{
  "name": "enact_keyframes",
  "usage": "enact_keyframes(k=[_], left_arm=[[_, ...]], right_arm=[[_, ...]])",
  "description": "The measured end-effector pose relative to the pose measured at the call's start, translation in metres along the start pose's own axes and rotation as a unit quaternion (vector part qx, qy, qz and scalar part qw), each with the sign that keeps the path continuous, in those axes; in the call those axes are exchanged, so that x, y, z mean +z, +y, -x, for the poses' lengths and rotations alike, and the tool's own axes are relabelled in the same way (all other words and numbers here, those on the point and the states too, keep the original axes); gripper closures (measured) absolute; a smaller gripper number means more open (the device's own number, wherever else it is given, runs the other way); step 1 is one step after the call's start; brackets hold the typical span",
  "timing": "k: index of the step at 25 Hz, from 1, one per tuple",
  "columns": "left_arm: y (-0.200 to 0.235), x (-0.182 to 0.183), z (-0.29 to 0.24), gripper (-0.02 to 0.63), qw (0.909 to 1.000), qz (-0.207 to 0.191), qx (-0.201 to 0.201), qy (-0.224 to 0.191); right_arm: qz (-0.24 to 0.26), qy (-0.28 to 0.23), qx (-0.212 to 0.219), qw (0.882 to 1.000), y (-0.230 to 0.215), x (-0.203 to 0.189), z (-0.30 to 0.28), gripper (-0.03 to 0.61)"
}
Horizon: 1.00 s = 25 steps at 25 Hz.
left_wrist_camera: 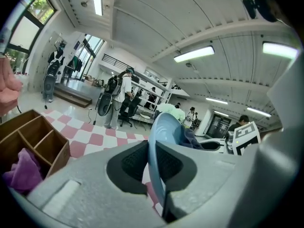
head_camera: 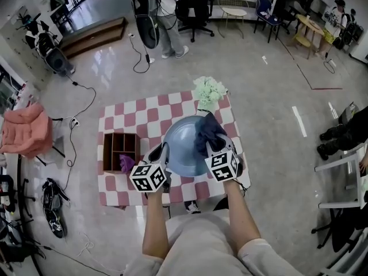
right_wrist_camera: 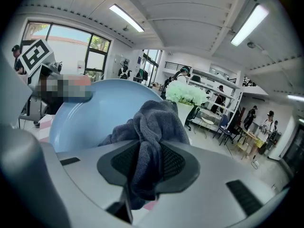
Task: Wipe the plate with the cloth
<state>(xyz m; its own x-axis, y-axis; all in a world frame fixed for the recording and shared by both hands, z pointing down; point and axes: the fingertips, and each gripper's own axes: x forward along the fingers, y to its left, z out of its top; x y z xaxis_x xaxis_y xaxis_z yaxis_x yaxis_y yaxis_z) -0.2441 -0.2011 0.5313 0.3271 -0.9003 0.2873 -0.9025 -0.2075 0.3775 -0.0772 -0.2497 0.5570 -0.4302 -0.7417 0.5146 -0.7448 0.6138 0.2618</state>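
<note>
A light blue plate (head_camera: 183, 145) is held tilted above the checkered table (head_camera: 133, 117). My left gripper (head_camera: 160, 155) is shut on the plate's left rim (left_wrist_camera: 156, 151), which runs edge-on between its pads. In my right gripper (head_camera: 214, 148) a dark grey-blue cloth (head_camera: 209, 133) is clamped, and it lies against the plate's right side. Seen along the right gripper's jaws, the cloth (right_wrist_camera: 151, 137) bunches between the pads in front of the plate's face (right_wrist_camera: 90, 120).
A brown wooden organiser box (head_camera: 120, 151) with a purple cloth (head_camera: 126, 163) in one compartment stands at the table's left. A pale green bouquet (head_camera: 209, 92) sits at the far edge. People and chairs are farther back on the floor.
</note>
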Motion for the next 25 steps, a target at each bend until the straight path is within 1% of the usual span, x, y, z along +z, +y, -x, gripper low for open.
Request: enact_keyframes(k=[4, 7, 14, 25], left_arm=[[0.01, 0.004, 0.001, 0.586, 0.9997, 0.019, 0.007, -0.012], [0.015, 0.005, 0.001, 0.584, 0.9995, 0.025, 0.011, -0.014], [0.023, 0.008, -0.001, 0.584, 0.9986, 0.045, 0.016, -0.022], [0.024, 0.009, -0.004, 0.583, 0.9984, 0.05, 0.013, -0.022]], right_arm=[[0.009, 0.007, 0.008, 1.0, 0.009, -0.008, 0.001, 0.463], [0.02, 0.013, 0.015, 1.0, 0.018, -0.013, 0.002, 0.463], [0.061, 0.025, 0.044, 0.997, 0.049, -0.02, 0.004, 0.463], [0.097, 0.023, 0.084, 0.991, 0.097, -0.015, 0.005, 0.463]])
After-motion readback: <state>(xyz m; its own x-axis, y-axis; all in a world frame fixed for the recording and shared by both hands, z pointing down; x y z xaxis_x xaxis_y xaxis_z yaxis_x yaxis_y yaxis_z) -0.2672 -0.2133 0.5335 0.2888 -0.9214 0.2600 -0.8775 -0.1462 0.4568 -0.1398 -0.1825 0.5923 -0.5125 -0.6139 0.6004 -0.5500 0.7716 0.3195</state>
